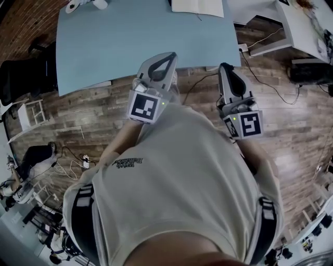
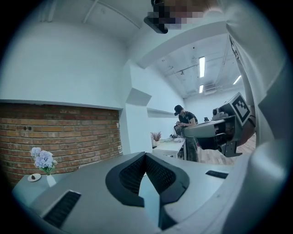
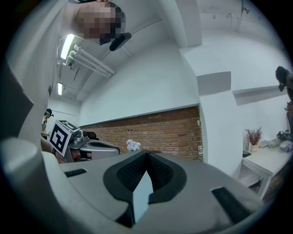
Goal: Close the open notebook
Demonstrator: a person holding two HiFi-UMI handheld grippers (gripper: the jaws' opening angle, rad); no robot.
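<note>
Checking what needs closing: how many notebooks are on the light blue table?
1. The white open notebook lies on the light blue table at the top of the head view, partly cut off by the frame edge; more may lie beyond it.

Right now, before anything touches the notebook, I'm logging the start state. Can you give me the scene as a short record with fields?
table: blue table, ahead of the person
notebook: white pages showing at the table's far edge, cut off by the frame
left gripper: jaws together, empty, held near the chest
right gripper: jaws together, empty, held near the chest
contact with notebook: none
</note>
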